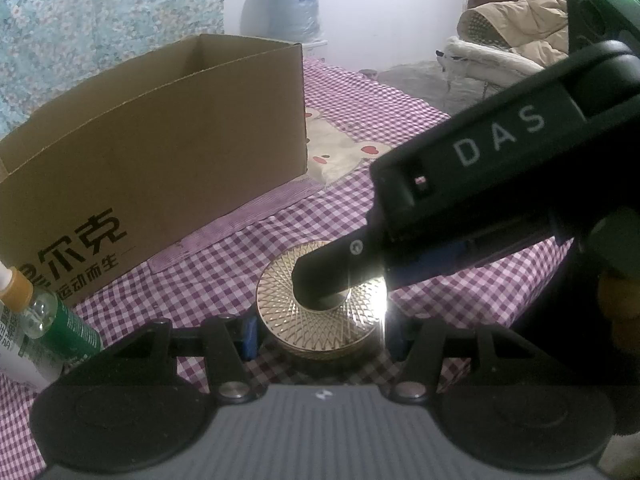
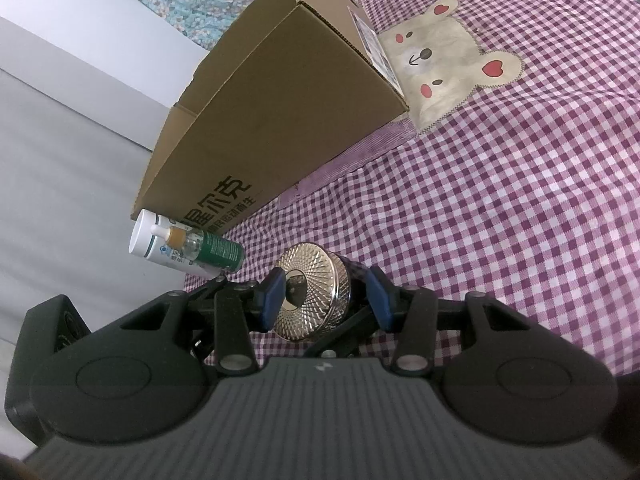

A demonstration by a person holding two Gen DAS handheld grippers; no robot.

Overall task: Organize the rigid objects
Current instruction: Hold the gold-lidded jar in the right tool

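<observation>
A round gold case (image 1: 320,320) with a ribbed lid lies flat on the purple checked cloth (image 1: 224,276). My left gripper (image 1: 323,338) is shut on its sides, a blue pad (image 1: 249,338) against each edge. From the upper right, one black finger (image 1: 320,276) of my right gripper rests on the lid's centre. In the right wrist view the case (image 2: 316,300) sits between the pads of my right gripper (image 2: 326,300). The left pad (image 2: 272,300) lies on the lid and the right pad (image 2: 380,300) stands clear of the case. An open cardboard box (image 1: 160,140) stands behind.
A green spray bottle (image 2: 218,250) and a white bottle (image 2: 146,240) lie together left of the case, by the box's (image 2: 280,120) near end. A bear patch (image 2: 440,60) is sewn on the cloth. Water jugs (image 1: 292,4) and a chair with a coat (image 1: 512,40) stand beyond the bed.
</observation>
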